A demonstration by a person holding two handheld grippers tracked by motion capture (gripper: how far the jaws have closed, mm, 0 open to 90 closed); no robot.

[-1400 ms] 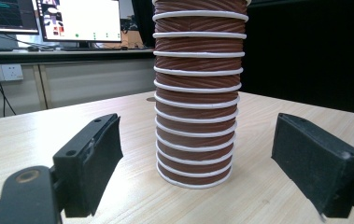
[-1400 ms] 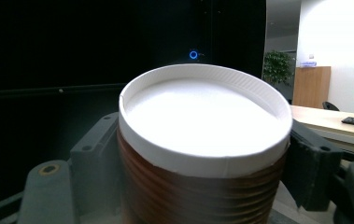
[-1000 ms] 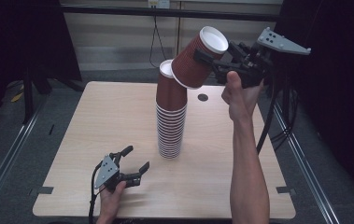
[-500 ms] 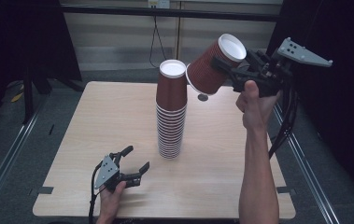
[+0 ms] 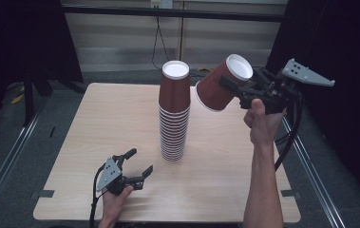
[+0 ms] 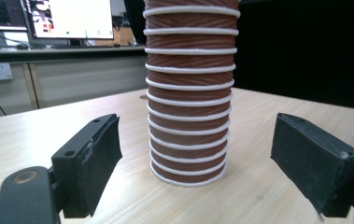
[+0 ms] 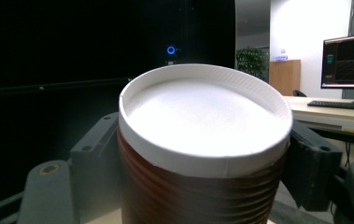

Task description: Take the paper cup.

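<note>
A tall stack of brown ribbed paper cups (image 5: 174, 118) stands upside down in the middle of the wooden table (image 5: 97, 123). My right gripper (image 5: 237, 90) is in the air to the right of the stack's top, shut on a single brown cup (image 5: 213, 90) that is tilted, its white base up and to the right. In the right gripper view the jaws press both sides of that cup (image 7: 202, 140). My left gripper (image 5: 139, 161) rests low near the table's front edge, open, with the stack (image 6: 189, 93) a short way beyond its jaws.
The table has bare wood to the left and right of the stack. Dark curtains and a black frame bar stand behind the table. A desk with monitors (image 6: 72, 18) lies beyond the table's edge in the left gripper view.
My right gripper has carried the single cup right and down, clear of the stack's top. The left gripper has stayed where it was.
</note>
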